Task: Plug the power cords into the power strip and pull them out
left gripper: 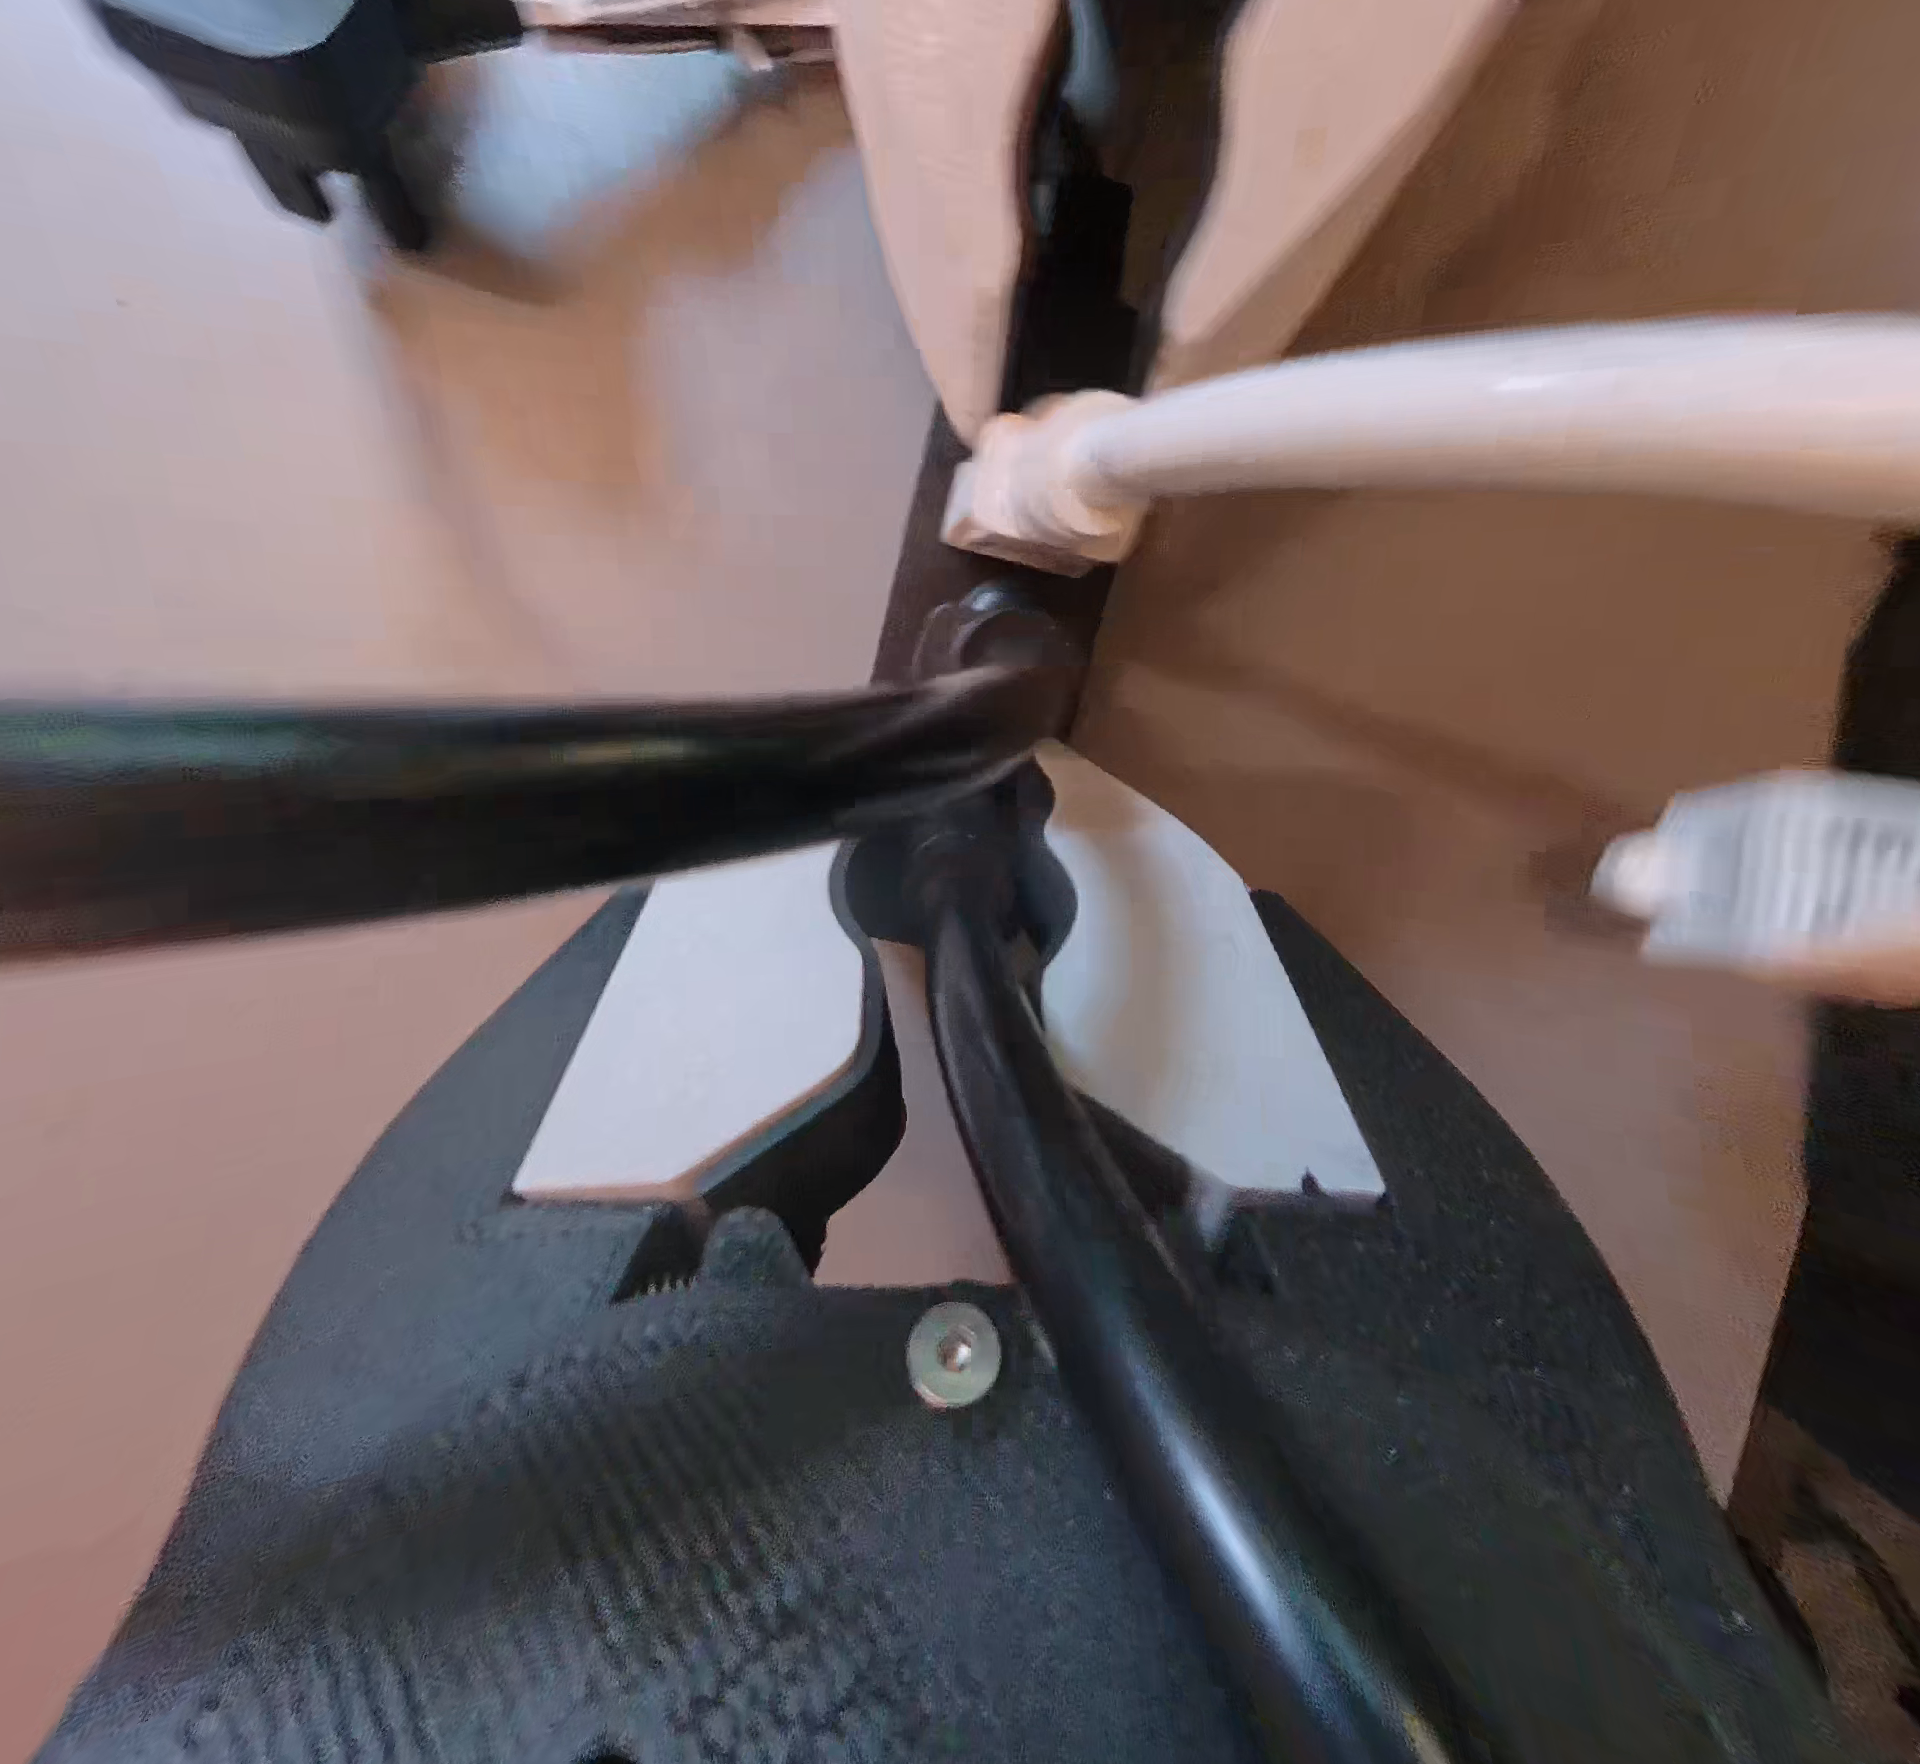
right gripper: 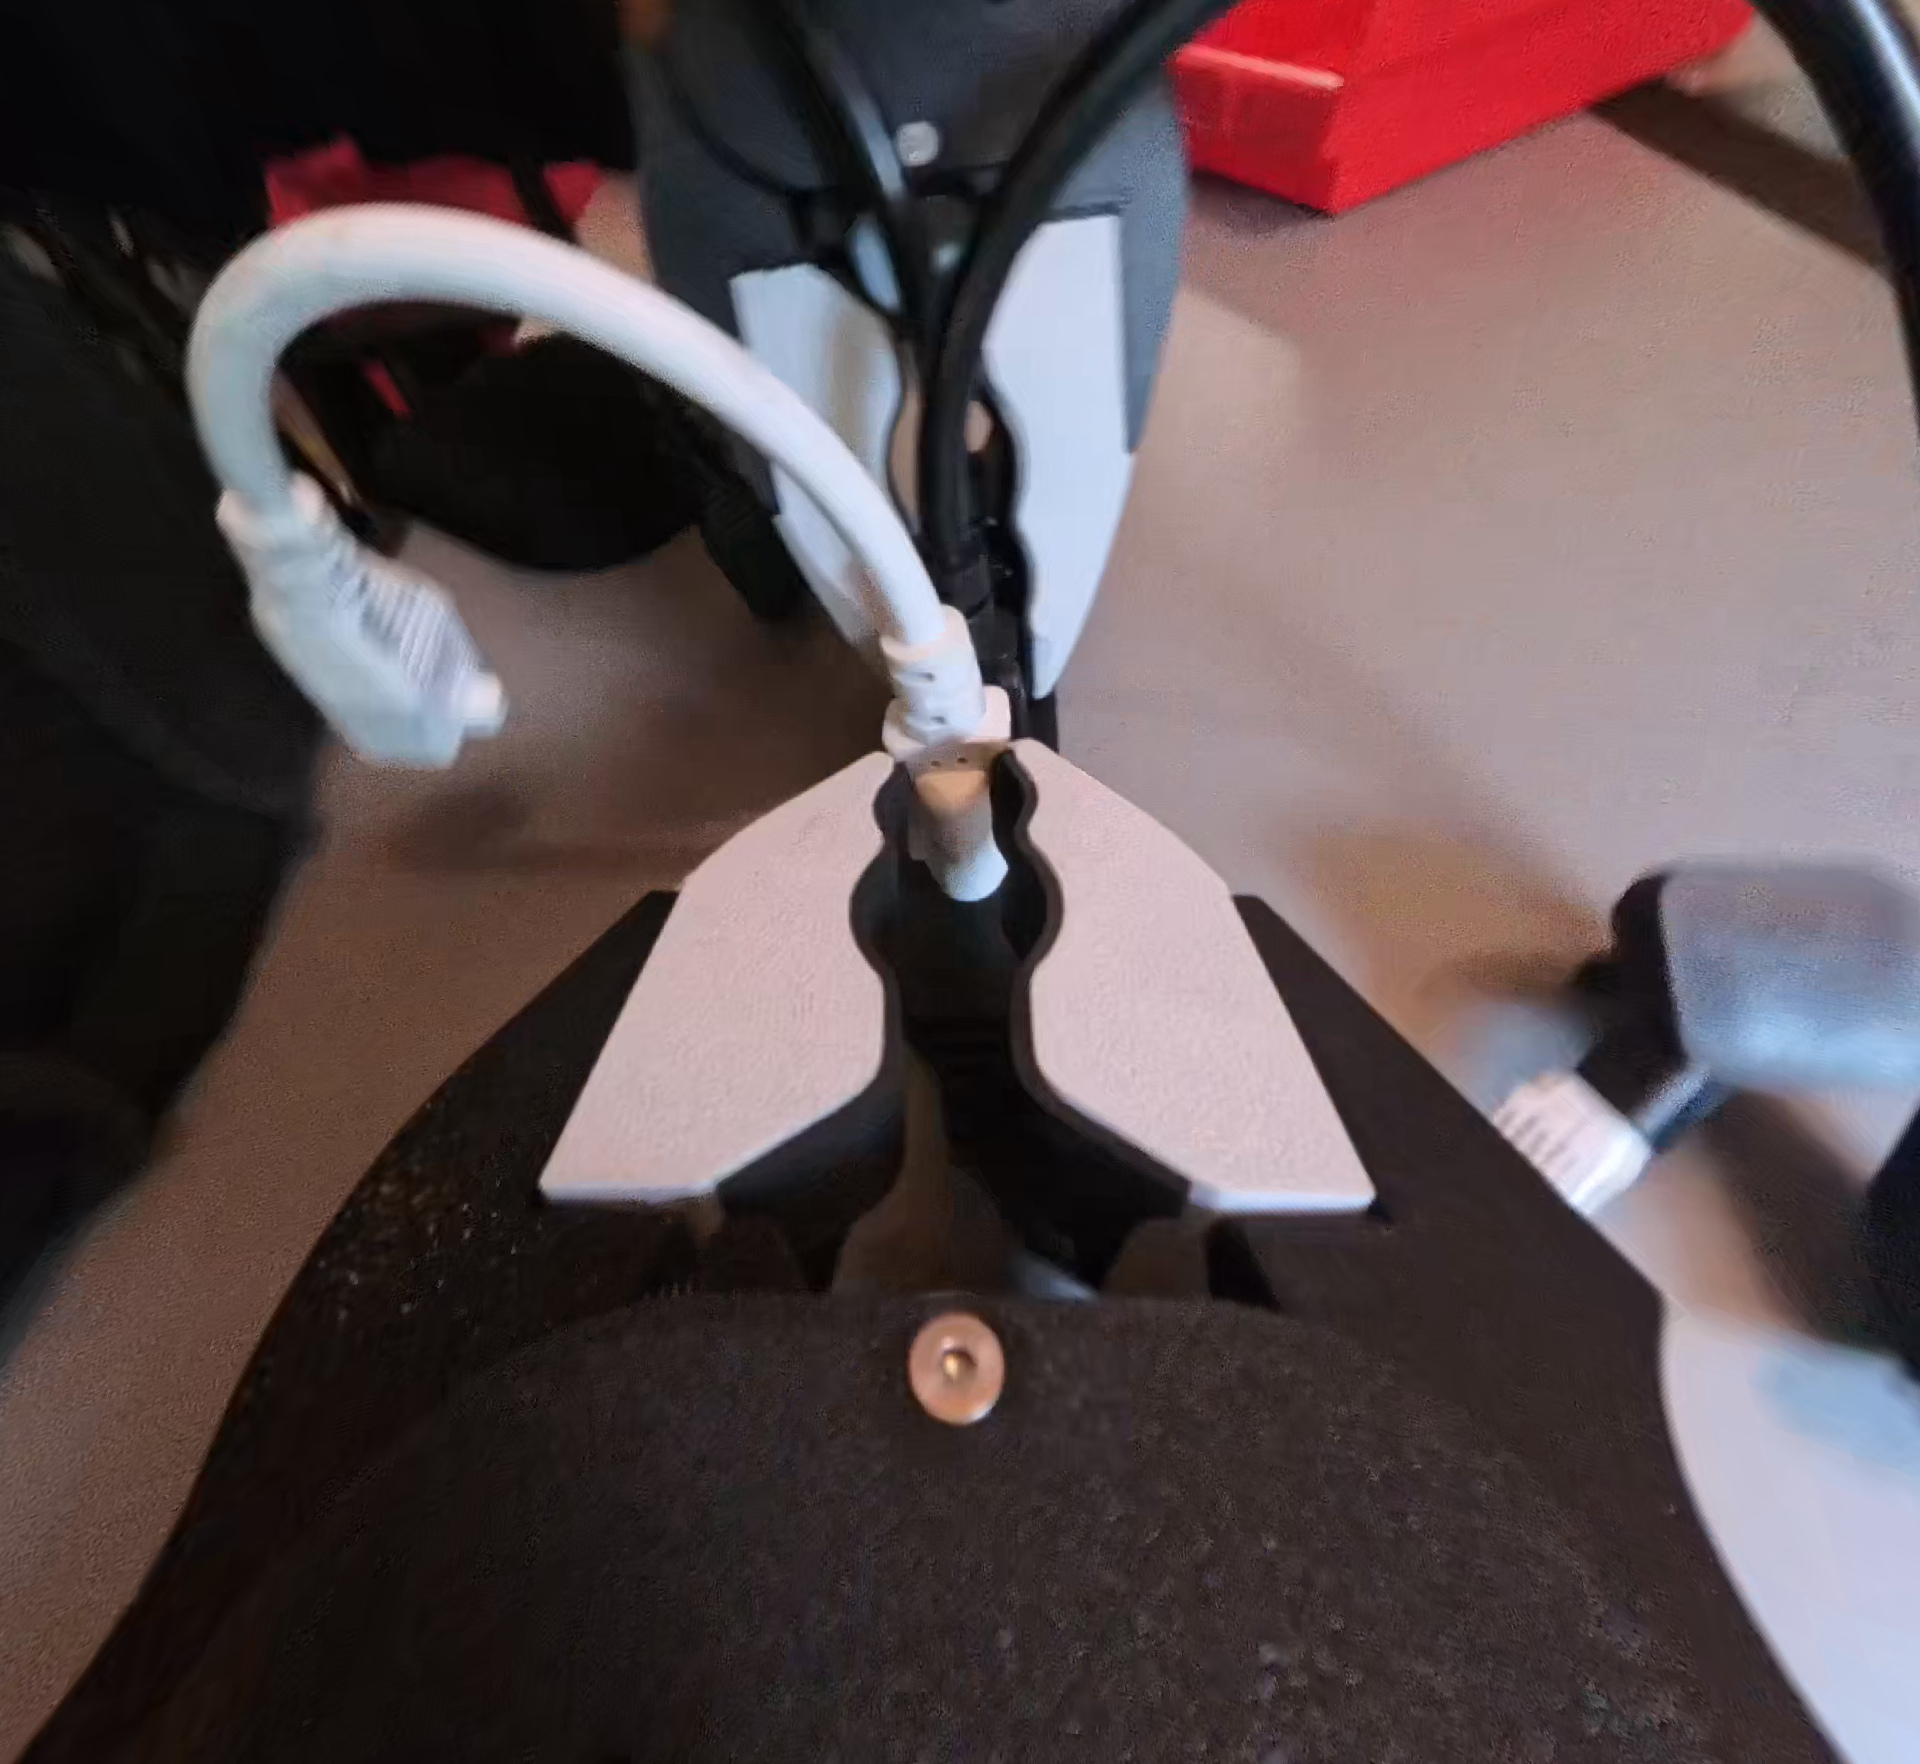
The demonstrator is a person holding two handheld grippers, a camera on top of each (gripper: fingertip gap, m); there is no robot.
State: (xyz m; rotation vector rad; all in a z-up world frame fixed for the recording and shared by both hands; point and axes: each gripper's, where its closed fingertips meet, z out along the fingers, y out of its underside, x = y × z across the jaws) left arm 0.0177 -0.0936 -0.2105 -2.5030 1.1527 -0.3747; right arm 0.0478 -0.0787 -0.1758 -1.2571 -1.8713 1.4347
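Note:
My left gripper (left gripper: 956, 841) is shut on a black cord (left gripper: 1049, 1143) near its ribbed end. It faces my right gripper (left gripper: 1081, 343) tip to tip. A narrow dark body (left gripper: 935, 551) runs between them; I cannot tell what it is. My right gripper (right gripper: 951, 769) is shut on the end of a white cord (right gripper: 623, 312). That cord loops left to a loose white plug (right gripper: 353, 634), also seen in the left wrist view (left gripper: 1787, 883). A second black cord (left gripper: 364, 789) runs left. A loose black plug (left gripper: 260, 52) hangs free, also seen in the right wrist view (right gripper: 1766, 987). Both views are blurred.
The table top (right gripper: 1455, 571) is a plain tan surface. A red box (right gripper: 1455, 21) stands at the back right. Dark objects (right gripper: 125, 571) crowd the left side. A white tag (right gripper: 1558, 1143) hangs on the black plug's cord. A dark edge (left gripper: 1870, 1143) lies right. The left gripper's tips are roughly 5 cm from the right gripper's.

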